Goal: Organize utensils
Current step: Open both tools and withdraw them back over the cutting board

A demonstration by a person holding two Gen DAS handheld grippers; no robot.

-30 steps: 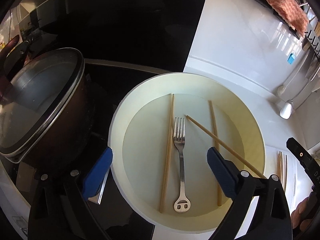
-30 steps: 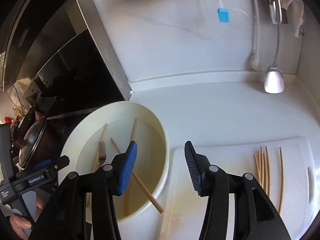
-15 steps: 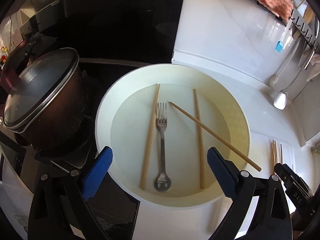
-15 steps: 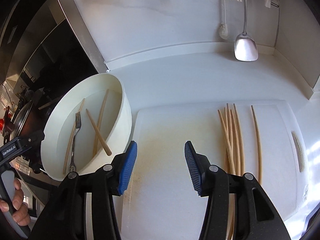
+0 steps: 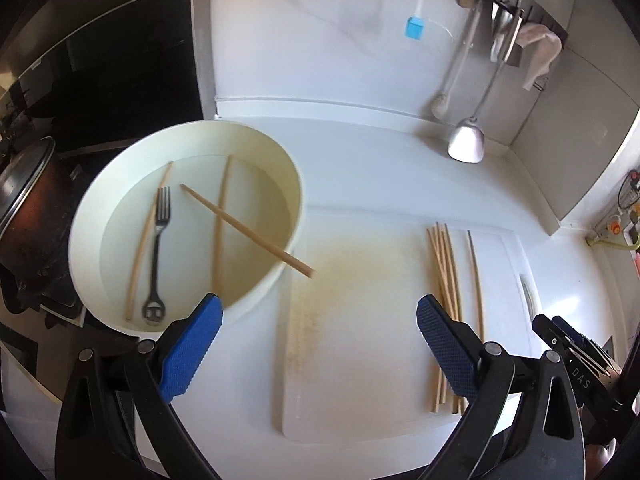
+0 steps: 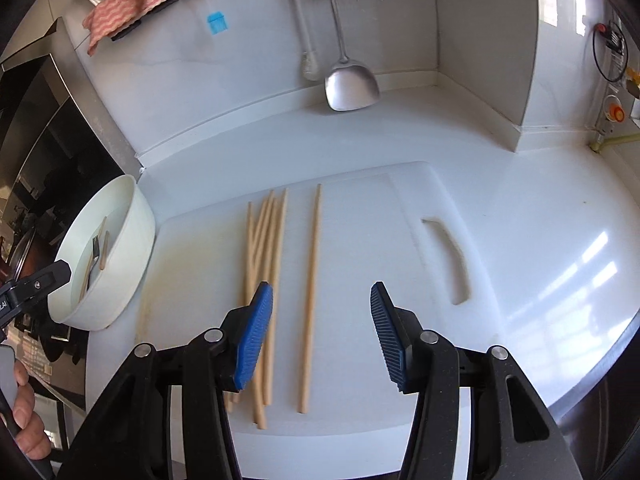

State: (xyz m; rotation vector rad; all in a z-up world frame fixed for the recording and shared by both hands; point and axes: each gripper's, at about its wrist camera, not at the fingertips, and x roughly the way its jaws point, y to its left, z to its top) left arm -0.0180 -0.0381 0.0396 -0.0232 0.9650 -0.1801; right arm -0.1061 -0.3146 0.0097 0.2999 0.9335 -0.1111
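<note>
While both grippers hang over the white desk [image 6: 500,216], nothing sits between the jaws of either. The left gripper [image 5: 318,340] has its blue pads spread wide above the near-left part of the white cutting board [image 5: 360,340], its left pad just in front of the cream bowl [image 5: 276,280]. The right gripper [image 6: 322,328] holds its jaws about half apart over the near edge of the same board, and a single chopstick [image 6: 312,280] lies on the board in the gap between the pads, touched by neither. Just left of it a bundle of chopsticks [image 6: 268,264] lies lengthwise on the board, fanned slightly at the far ends, with the left pad overlapping its near part in the view. The bowl stands at the left edge of the board, beside a dark lidded pot [image 5: 28,208] on the black stove. Inside the bowl lie a metal fork [image 5: 158,248], tines toward the wall, and three chopsticks [image 5: 218,240]; one of them leans across another and pokes out over the rim toward the board. A steel spatula [image 6: 350,84] and a blue brush [image 6: 216,24] hang on the back wall. A hand [image 6: 24,420] grips the left gripper's handle at the lower left of the right wrist view.
</note>
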